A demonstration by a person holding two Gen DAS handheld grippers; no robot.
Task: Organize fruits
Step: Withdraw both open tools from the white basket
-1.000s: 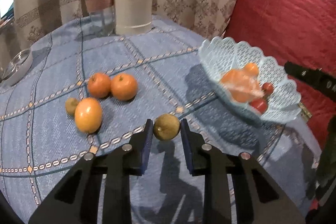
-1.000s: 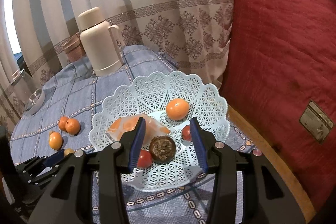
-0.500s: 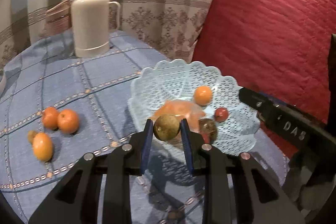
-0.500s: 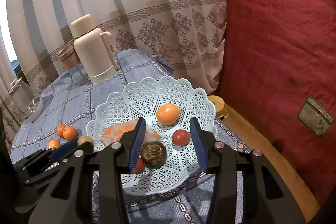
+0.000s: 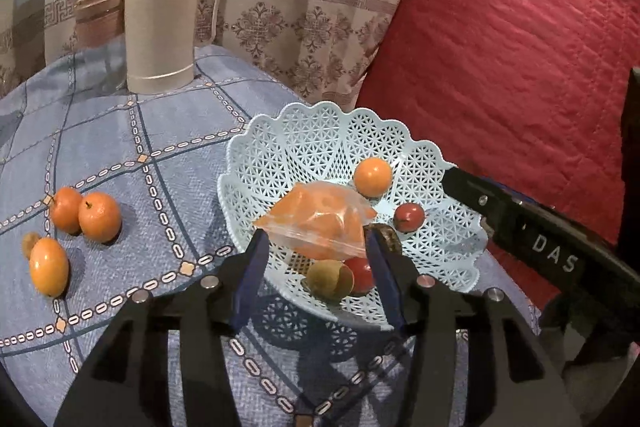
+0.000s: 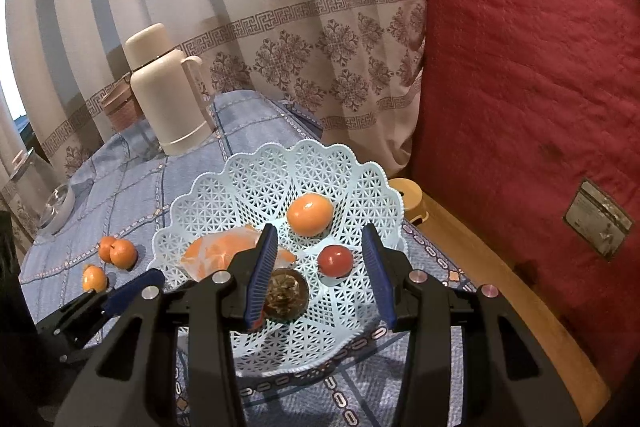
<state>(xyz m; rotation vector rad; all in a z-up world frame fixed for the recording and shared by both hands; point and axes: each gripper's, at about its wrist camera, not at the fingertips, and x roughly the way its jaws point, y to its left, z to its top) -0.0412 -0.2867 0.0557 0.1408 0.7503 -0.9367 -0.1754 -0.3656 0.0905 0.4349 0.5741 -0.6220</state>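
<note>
Fruits (image 5: 97,217) on tablecloth (image 5: 168,131), flask (image 5: 160,15) behind

The bench (image 5: 168,131) has a blue cloth. On it sit a lacy basket (image 5: 320,135), a cream flask (image 5: 162,19), and four oranges (image 5: 99,217) together.

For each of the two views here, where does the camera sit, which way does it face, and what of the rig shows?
Left wrist: behind the left tool, angled down at the basket; its open fingers frame a greenish fruit; the right tool juts in at the picture's right.
Right wrist: behind the right tool, angled down into the basket; the left tool shows lower left.
Shared: basket, flask, loose oranges.
</note>
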